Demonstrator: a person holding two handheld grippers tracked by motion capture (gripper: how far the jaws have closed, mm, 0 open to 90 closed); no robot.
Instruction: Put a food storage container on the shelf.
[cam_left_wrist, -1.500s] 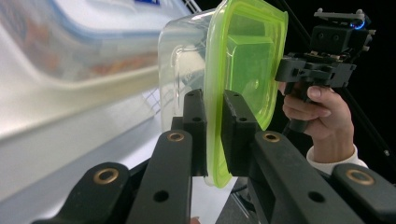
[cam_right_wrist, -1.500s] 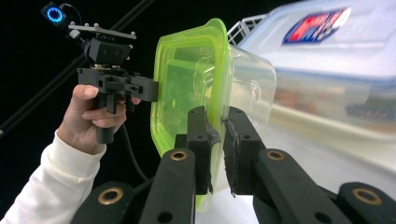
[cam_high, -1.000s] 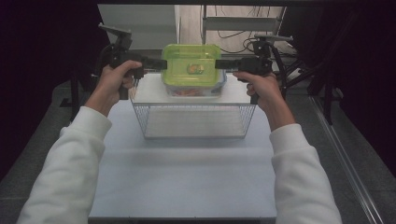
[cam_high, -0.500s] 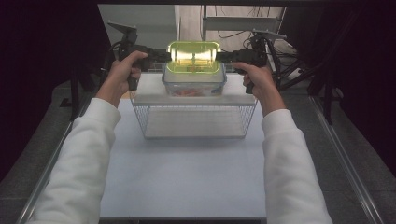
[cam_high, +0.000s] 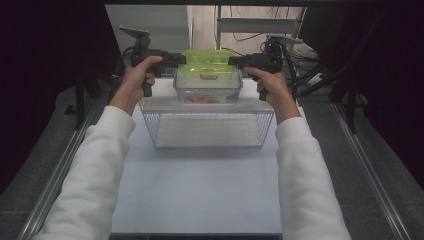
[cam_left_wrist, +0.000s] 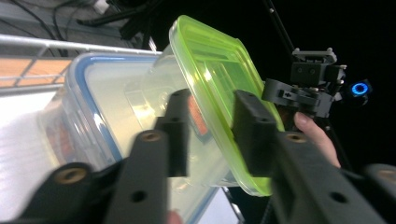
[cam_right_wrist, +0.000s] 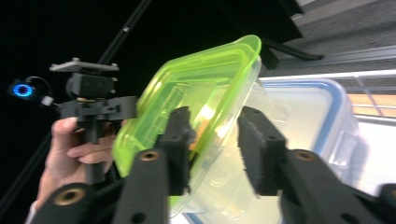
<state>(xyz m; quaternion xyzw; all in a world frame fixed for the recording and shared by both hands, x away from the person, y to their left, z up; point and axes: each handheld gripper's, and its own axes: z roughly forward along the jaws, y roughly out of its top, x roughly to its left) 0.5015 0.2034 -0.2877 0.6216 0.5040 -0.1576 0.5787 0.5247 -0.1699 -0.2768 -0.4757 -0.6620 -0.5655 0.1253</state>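
A clear box with a lime-green lid (cam_high: 207, 61) hangs in the air between my two grippers, tipped on its side. My left gripper (cam_high: 176, 59) is shut on its left rim, my right gripper (cam_high: 239, 61) on its right rim. In the left gripper view the jaws (cam_left_wrist: 215, 128) pinch the green lid (cam_left_wrist: 219, 79) and the clear wall; something orange shows inside. The right gripper (cam_right_wrist: 217, 140) clamps the green lid (cam_right_wrist: 187, 100) the same way. Just below sits a larger clear box with a blue rim (cam_high: 207, 92), holding something red.
A wire basket (cam_high: 207, 130) stands on the white table (cam_high: 200, 190), with the blue-rimmed box (cam_left_wrist: 84, 88) (cam_right_wrist: 322, 116) at its far side. Dark stands and cables crowd the back. Metal rails run along both table sides.
Both grippers have lifted the green-lidded box off the larger box and carried it away from me. The box now tilts more.
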